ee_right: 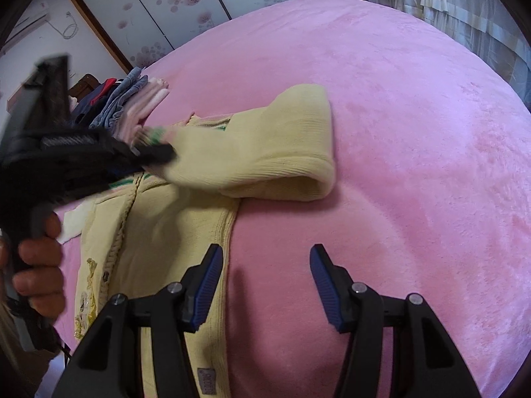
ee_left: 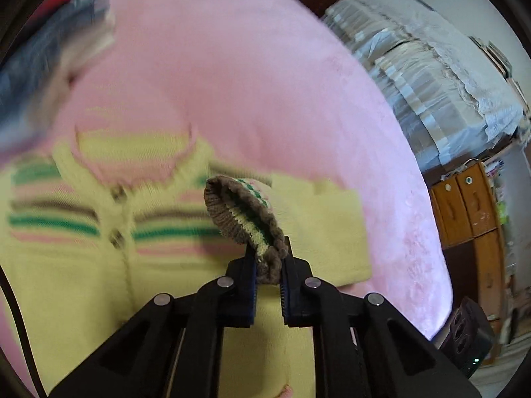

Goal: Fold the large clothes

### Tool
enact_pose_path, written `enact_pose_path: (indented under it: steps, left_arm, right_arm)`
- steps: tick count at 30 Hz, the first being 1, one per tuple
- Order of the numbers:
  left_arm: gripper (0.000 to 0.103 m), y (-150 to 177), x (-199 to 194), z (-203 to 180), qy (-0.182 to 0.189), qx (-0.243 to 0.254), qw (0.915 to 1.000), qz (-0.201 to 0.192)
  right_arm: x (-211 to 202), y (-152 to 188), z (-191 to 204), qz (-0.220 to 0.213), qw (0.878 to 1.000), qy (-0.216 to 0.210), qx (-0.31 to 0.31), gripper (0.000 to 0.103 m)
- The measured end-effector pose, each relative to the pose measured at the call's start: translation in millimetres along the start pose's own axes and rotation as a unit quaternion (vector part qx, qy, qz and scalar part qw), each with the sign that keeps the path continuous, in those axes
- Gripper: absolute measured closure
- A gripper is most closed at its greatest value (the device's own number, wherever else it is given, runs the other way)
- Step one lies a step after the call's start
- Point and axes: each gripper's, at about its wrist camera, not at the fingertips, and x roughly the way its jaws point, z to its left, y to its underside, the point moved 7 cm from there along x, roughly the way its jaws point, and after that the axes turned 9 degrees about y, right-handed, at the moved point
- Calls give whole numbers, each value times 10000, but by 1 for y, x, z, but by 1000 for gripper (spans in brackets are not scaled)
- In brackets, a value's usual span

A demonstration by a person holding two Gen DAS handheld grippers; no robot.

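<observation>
Left hand-held gripper (ee_left: 269,267) clamped on brown sleeve cuff (ee_left: 244,214) above yellow cardigan (ee_right: 159,219) on bed (ee_right: 415,132); right hand-held gripper (ee_right: 265,273) gaping, empty, beside cardigan's near side edge.

I log: bed, pink plush blanket (ee_right: 415,132); on it yellow striped cardigan (ee_right: 159,225), stacked folded clothes (ee_right: 132,106).

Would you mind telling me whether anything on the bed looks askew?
Only the cardigan's sleeve: it is lifted off the pink bed cover and doubled back across the body, its cuff pinched in the left claw.
</observation>
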Motion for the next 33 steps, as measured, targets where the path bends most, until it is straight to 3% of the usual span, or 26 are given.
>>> enact_pose_path:
  steps: [5,12,14,15,22,29,33]
  left_arm:
    - [94,-43,-44,-16,-200,376,9974,-577]
    - [94,-59,-61,-17,-266,468,9964,-657]
    - [94,-62,-68,-15,-301,492,9956,-732]
    - [94,-59,-77,-7,-322,489,9952,-780]
    - [94,-51,-93,52,-702,189,9937,-855]
    - [94,-6,-57,137,-911,-450,9944,-289]
    - [93,17,-34,158,-1009,-484,9937,27]
  right_arm:
    - [11,-16,0,-51,9998,-32,176,48]
    - [33,-42,16,-43,9995,-160,271,50]
    - [38,-47,22,-71,9999,-59,113,87]
    - [39,-47,23,-58,9999,96,6,94]
    - [39,-48,34,-264,9949,795,-563,94]
    - [47,-40,50,-271,9857,1278,-1069,94]
    - [47,-37,51,-214,9818,1406,-1258,92]
